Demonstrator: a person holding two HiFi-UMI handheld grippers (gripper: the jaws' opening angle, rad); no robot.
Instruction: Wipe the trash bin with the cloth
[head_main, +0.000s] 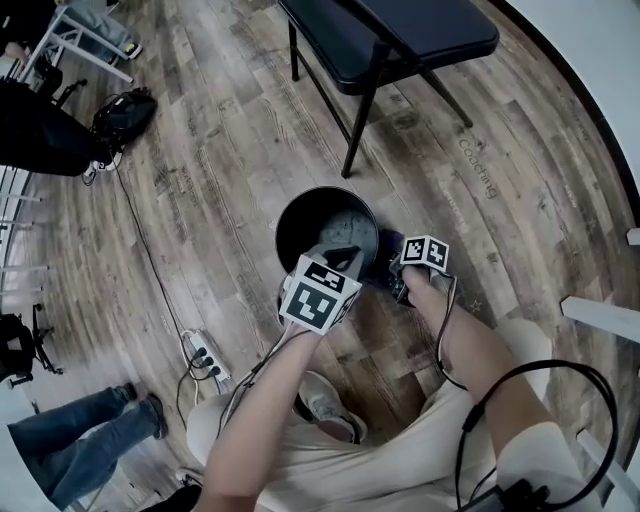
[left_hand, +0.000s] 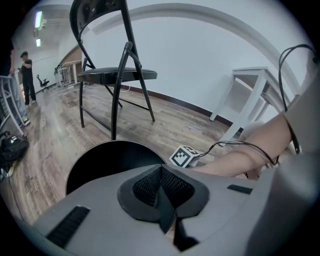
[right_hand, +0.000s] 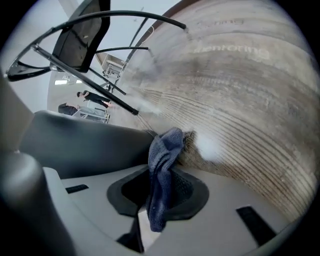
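Right gripper view: what have the right fingers (right_hand: 186, 189) got?
– The blue cloth (right_hand: 162, 165), pinched tight, low beside the black bin (head_main: 300, 215). The left fingers (left_hand: 147, 186) are pressed together on nothing, by its rim

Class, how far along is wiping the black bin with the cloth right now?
Done: the right gripper is shut on the dark blue knitted cloth. In hand: the cloth is beside the outer wall of the round black trash bin, the shut left gripper at its rim. Left: the wiping itself; no wiped patch shows.
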